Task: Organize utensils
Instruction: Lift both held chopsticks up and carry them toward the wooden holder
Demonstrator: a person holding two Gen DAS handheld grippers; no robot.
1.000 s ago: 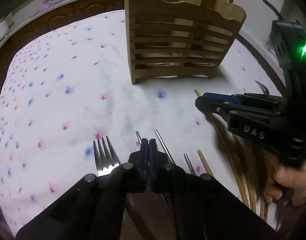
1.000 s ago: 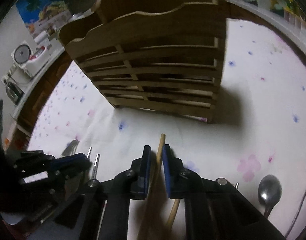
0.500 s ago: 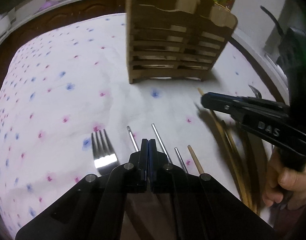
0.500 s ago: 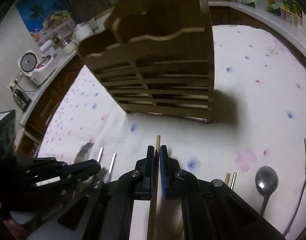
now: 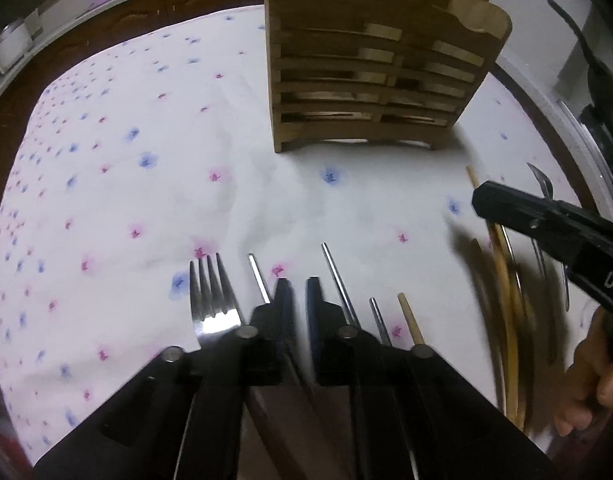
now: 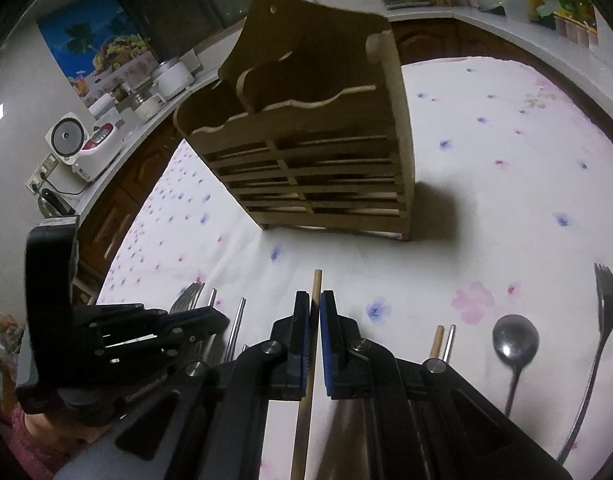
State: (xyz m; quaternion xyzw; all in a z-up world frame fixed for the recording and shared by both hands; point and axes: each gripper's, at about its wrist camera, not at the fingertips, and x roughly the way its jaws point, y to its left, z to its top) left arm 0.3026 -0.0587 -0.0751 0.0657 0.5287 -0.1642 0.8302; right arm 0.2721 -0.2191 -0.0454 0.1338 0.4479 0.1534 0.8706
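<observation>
The wooden chopstick [image 6: 316,292] runs lengthwise between your right gripper's [image 6: 315,316] closed pads, its tip pointing ahead at the slatted wooden holder [image 6: 318,152], which stands upright on the flowered tablecloth [image 6: 506,184] just beyond. Your right hand is the nearer one to carry it there. Your left gripper [image 5: 296,292] is opening over the metal chopsticks [image 5: 334,276] beside the fork [image 5: 212,300], nothing between its pads.

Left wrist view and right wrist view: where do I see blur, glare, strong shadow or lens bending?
Left wrist view: wooden chopsticks under the right gripper are motion-blurred; glare on the fork; table edge curves, corners black. Right wrist view: mostly sharp; wooden rack throws a dark shadow to its right; counter bends strongly.
</observation>
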